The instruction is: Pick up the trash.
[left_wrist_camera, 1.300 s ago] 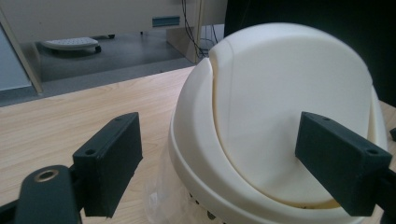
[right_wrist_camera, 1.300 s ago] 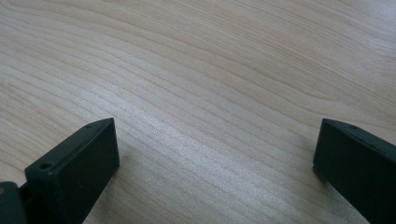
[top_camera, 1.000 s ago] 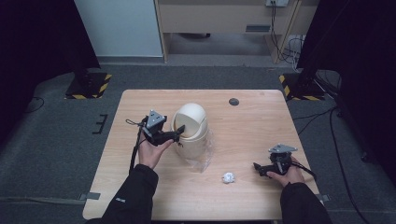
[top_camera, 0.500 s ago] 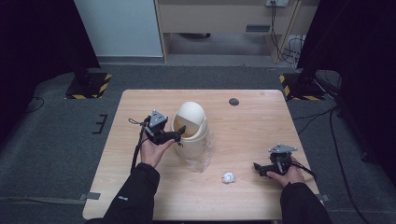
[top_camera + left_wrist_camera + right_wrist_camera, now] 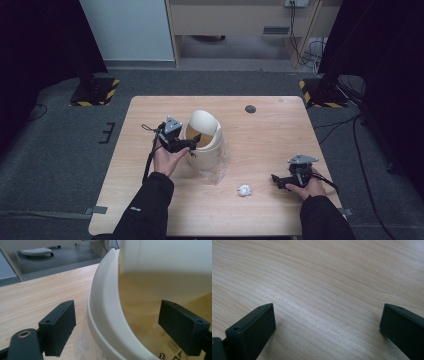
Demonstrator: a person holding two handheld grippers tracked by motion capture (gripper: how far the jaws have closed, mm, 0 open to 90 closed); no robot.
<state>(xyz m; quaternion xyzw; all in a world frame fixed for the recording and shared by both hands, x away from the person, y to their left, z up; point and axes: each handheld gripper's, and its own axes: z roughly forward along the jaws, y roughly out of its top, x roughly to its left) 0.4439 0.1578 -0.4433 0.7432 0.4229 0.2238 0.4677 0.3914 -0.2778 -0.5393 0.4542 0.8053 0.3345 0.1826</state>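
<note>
Now I am resting the right hand-held gripper (image 5: 276, 181) low on the bench (image 5: 280, 130), jaws wide and empty, the crumpled paper ball (image 5: 244, 190) lying just beside it; farther off, my left hand-held gripper (image 5: 193, 145), spread wide, is straddling the rim of the small bin (image 5: 207, 142), having edged slightly closer to it since a second ago, so its swing lid (image 5: 206, 122) is being pushed open for the paper.

My table (image 5: 150, 200): light wood, square, on grey floor. On it: cream bin (image 5: 206, 145) left of centre, clear plastic (image 5: 219, 170) under its base; crumpled paper ball (image 5: 244, 190) near the front edge; small dark disc (image 5: 250, 109) at the back.
</note>
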